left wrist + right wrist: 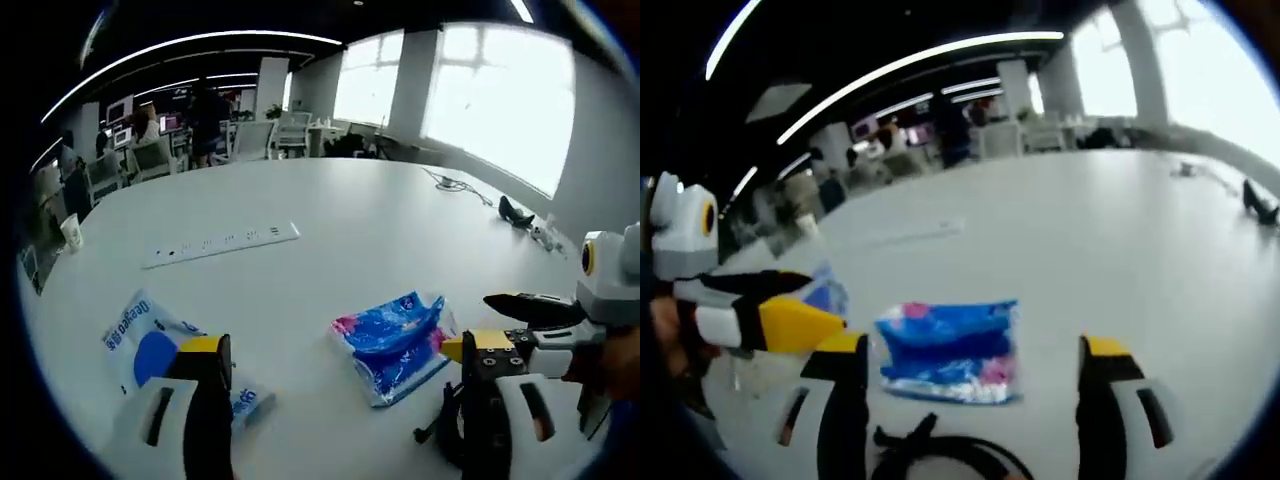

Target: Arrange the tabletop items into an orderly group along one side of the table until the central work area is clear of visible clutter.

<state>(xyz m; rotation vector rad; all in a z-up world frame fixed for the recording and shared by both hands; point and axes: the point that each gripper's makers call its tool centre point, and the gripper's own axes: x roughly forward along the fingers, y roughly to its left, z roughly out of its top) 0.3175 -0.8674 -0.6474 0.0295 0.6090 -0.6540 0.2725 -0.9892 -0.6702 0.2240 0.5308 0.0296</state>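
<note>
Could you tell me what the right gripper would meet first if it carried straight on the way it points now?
Probably the blue and pink packet, lying on the table between the open right gripper jaws' line; depth is uncertain.

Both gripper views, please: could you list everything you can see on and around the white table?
table: one, white, under everything.
blue-and-pink packet: one, ahead between the claws.
white-and-blue packet: one, at the left claw's left jaw.
power strip: one, white, farther back on the table.
paper cup: one, white, left table edge.
black cable: one, at the right claw's base.
dark object: one, far right edge.
left claw: open, empty.
right claw: open, empty.
</note>
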